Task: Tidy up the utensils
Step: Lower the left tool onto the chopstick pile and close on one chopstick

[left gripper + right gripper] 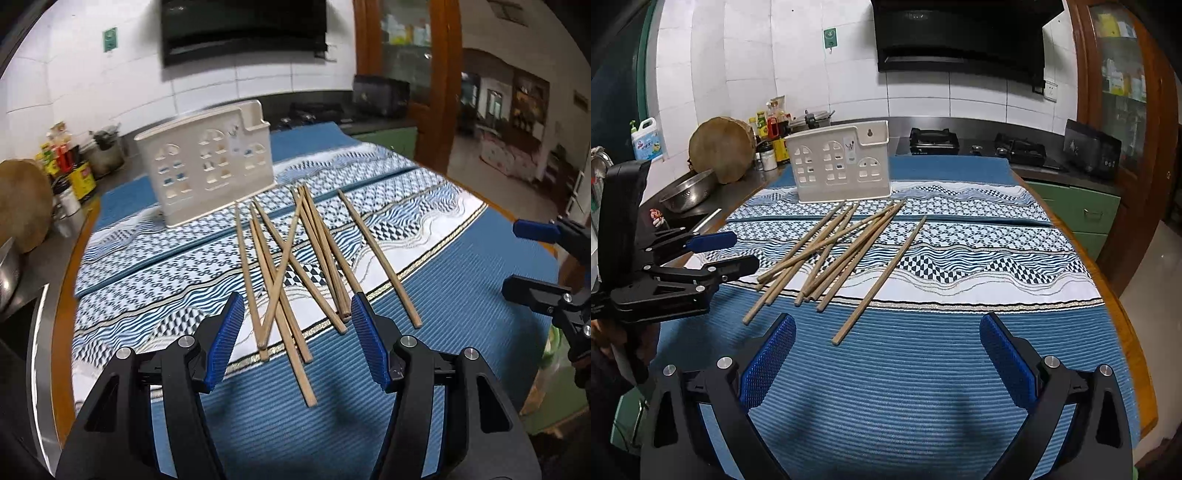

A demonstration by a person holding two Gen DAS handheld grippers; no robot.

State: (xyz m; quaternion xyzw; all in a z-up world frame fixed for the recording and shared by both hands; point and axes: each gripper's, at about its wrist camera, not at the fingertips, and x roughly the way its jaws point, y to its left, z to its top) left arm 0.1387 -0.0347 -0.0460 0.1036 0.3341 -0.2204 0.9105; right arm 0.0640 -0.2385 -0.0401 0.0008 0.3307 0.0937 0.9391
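Loose pile of thin tan wooden chopsticks (291,269) lies mid-desk on the blue-and-white patterned woven mat (960,387), crossed over each other, none in the holder yet. One single chopstick (881,278) lies apart, right of the pile. Cream plastic utensil holder with window-shaped cutouts (840,164) stands upright at the far side, just beyond the pile's far tips.

Left tongs (297,345) hover over the near ends of the pile, pads apart, nothing pressed between them; the gap frames several near tips. In the left wrist view the sticks run through that gap, but whether the pads have reached them is unclear. Right tongs (886,363) are wide apart and empty, low over the bare blue near part of the mat, close to the single chopstick's near end.

Handling guess: sticks are light, stiff, smooth and round-ish, so they'll likely roll or swivel if pinched at one tip. Crossed ones may drag neighbours along. Best hold is probably across a stick's thicker near end or a bit further up toward the middle, pads square to its length, one or two at a time. The single stray stick looks the easiest pick. Holder looks light too, and could tip or slide if bumped while dropping sticks in.
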